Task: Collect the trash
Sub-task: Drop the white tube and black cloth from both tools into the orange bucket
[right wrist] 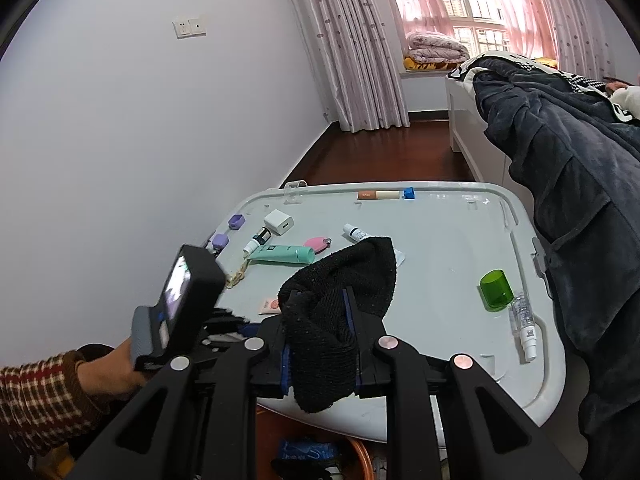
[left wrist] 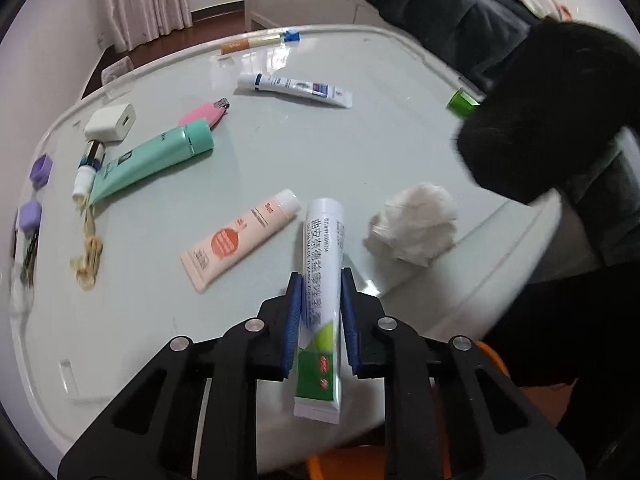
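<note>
Left wrist view close over table (left wrist: 360, 152), angled steeply down, right wrist view further back, shallower, facing window, both share tabletop, mint tube (left wrist: 160, 160).

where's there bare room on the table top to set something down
The widest bare patch lies mid-table, between the blue-and-white tube, the green cup and the crumpled tissue. The strip behind that tube, up to the far rim, is bare too. It is crowded on the left around the mint tube and white charger.
</note>
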The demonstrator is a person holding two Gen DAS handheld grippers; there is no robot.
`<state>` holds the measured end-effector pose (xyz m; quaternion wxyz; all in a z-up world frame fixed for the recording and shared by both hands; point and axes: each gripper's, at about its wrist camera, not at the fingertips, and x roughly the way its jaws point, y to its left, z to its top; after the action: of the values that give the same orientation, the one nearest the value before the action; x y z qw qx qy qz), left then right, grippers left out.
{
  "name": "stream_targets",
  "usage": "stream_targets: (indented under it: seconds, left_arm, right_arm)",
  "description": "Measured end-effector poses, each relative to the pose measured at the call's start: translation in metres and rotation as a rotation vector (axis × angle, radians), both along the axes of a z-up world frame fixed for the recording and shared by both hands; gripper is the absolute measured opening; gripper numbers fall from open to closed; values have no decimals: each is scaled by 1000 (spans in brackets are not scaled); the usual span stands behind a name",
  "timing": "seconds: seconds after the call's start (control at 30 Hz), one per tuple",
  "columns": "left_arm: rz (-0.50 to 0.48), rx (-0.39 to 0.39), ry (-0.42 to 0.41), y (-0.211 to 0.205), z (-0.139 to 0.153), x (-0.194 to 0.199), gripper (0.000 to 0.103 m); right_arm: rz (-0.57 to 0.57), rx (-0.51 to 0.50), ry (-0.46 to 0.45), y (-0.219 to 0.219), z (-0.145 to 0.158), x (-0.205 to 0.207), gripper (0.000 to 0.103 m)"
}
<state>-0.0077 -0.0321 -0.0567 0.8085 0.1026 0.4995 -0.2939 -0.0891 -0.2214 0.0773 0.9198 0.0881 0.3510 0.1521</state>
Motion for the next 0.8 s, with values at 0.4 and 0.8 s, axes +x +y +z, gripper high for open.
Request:
stream_targets:
  seconds: [0.4, 0.8]
  left_arm:
    - [-68, -62, 21, 16, 36, -100, 19]
    - [10, -36, 335, 32, -30, -138, 44]
  right_arm:
    - [91, -10, 38, 25, -1, -44, 21]
    - [139, -6, 437, 60, -111, -102, 56]
